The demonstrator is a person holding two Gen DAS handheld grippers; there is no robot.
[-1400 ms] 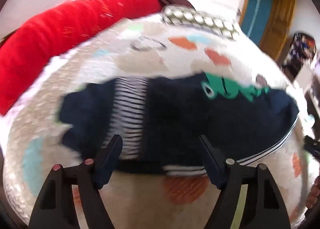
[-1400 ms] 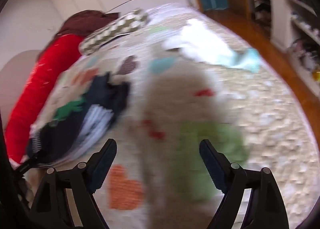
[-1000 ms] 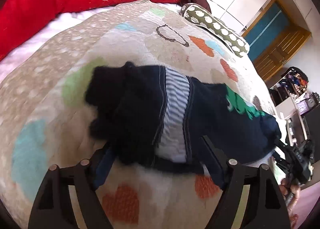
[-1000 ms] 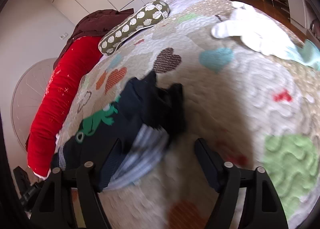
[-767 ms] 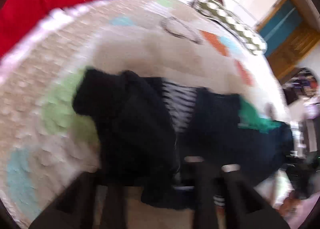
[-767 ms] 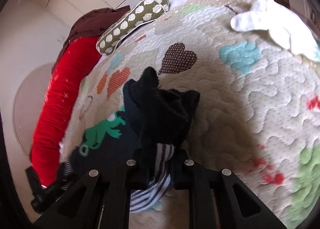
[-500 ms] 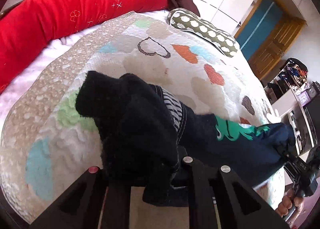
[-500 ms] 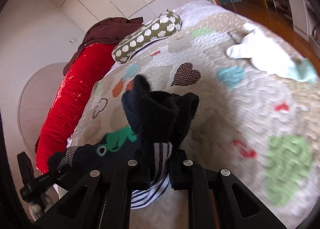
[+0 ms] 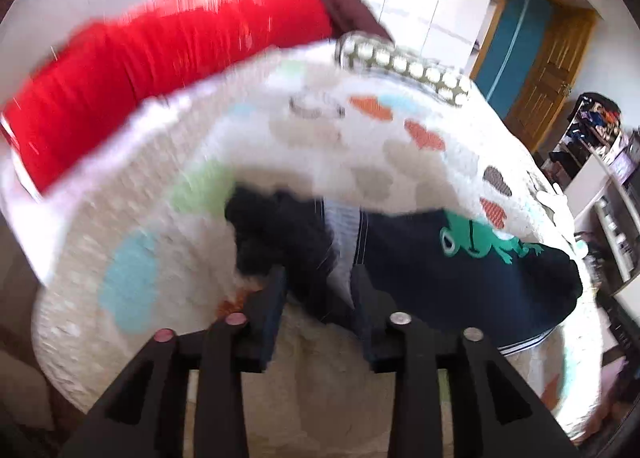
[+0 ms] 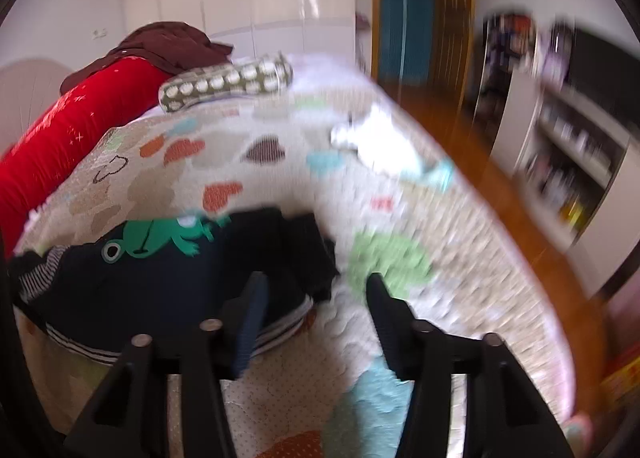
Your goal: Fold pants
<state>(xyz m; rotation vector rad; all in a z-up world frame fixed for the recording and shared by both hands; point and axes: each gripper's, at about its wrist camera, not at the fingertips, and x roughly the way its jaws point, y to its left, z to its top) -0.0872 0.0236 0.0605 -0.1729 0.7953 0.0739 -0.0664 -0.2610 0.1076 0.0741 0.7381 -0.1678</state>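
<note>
The pants (image 9: 460,278) lie on the bed (image 9: 360,145), across the near edge of the quilt, dark blue with a green frog print (image 9: 480,244) and striped trim. They already look doubled over into one broad band, so I judge that a first fold is done, but the shape is not yet compact.

The left claw (image 9: 320,290) is nearly closed on the bunched dark end of the pants, where a striped part shows; the cloth sits between its two fingers. The right claw (image 10: 316,298) stands open. Its left finger (image 10: 250,310) is in front of the other end of the pants, near the striped hem, and it holds nothing there.

What is left, as I judge it, is to bring one end over the other and flatten the pile. Both ends look lumpy, and both views are blurred, so fine creases cannot be told.
</note>
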